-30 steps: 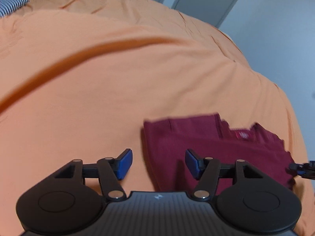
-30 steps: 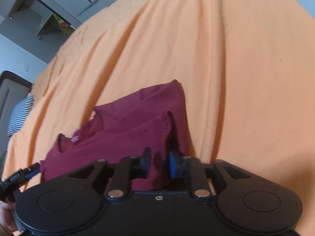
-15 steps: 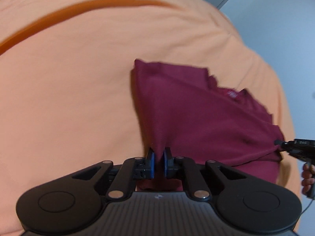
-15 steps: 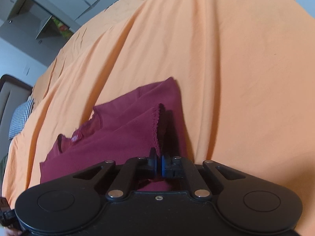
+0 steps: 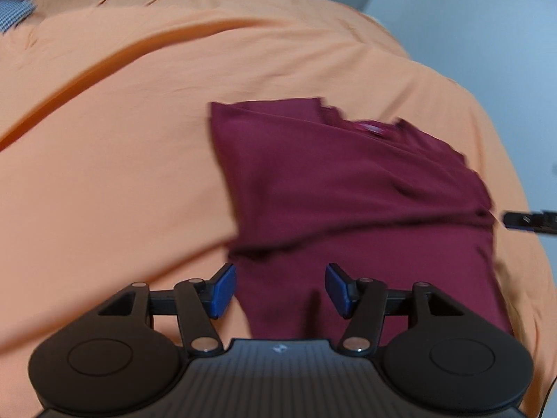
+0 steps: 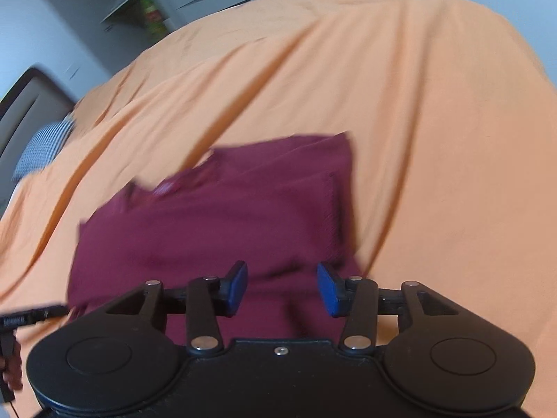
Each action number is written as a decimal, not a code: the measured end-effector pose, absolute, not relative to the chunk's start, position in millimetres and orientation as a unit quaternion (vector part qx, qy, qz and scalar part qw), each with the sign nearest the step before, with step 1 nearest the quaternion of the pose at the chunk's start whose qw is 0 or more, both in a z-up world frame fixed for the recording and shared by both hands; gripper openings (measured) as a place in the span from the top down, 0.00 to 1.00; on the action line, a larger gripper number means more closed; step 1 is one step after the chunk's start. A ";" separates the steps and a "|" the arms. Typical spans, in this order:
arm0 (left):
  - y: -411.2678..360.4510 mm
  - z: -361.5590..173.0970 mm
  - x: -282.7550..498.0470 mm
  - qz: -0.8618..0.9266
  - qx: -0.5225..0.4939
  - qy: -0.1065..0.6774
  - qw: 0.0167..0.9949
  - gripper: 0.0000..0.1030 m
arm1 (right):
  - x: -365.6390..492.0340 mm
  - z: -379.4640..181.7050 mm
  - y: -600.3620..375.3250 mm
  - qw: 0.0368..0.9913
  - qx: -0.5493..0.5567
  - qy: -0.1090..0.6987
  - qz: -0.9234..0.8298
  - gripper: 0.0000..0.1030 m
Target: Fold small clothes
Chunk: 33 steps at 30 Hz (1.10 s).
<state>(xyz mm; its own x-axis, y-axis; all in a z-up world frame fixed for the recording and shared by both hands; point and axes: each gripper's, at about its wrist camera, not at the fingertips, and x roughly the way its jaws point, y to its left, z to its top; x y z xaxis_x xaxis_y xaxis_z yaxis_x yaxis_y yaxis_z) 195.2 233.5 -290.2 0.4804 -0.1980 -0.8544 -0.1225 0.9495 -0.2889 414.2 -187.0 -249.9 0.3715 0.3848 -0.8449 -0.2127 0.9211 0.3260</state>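
At the bottom of the left wrist view the left gripper (image 5: pixel 280 291) has its jaws opening, blue pads apart with nothing pressed between them, the near edge of the shirt (image 5: pixel 348 202) lying just beneath the gap. In the right wrist view the right gripper (image 6: pixel 282 289) is likewise opening over the shirt (image 6: pixel 216 230), its pads clear of the cloth. The maroon shirt lies folded on the orange bedsheet (image 5: pixel 115 160), centre to right of the left frame and centre-left of the right one. The risk, as it looks, is that the freshly laid top layer springs back or slides off square on the soft, rumpled sheet; a pad catching the hem as it pulls away could also drag the fold open. Both frames are smeared, so the far hem, the collar and the small label are hard to read. The shirt's nearest edge is hidden behind each gripper body. Farther off, a checked cloth (image 6: pixel 41 149) and cabinets at the top are only blurred shapes.
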 end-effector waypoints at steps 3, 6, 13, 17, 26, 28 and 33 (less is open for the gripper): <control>216.3 -273.1 178.2 -0.045 -0.173 0.497 0.849 0.28 | 383.4 -236.1 -164.0 0.825 0.049 0.520 0.215 0.48; 203.5 -261.6 167.0 -0.061 -0.190 0.488 0.850 0.19 | 359.6 -221.6 -139.7 0.827 0.036 0.511 0.231 0.39; 192.8 -254.7 145.8 -0.089 -0.180 0.476 0.856 0.18 | 319.4 -182.9 -121.6 0.844 0.056 0.488 0.214 0.29; 198.5 -268.7 127.2 -0.082 -0.168 0.497 0.847 0.18 | 292.3 -160.2 -131.0 0.859 0.048 0.470 0.199 0.27; 204.0 -293.9 60.9 -0.097 -0.251 0.514 0.815 0.18 | 232.1 -184.6 -224.0 0.837 0.051 0.528 0.133 0.28; 196.0 -300.3 48.3 -0.087 -0.246 0.524 0.811 0.19 | 218.4 -201.6 -245.2 0.820 0.053 0.551 0.143 0.29; 175.5 -315.9 21.0 -0.054 -0.224 0.545 0.806 0.19 | 189.6 -251.2 -280.4 0.772 0.062 0.610 0.168 0.35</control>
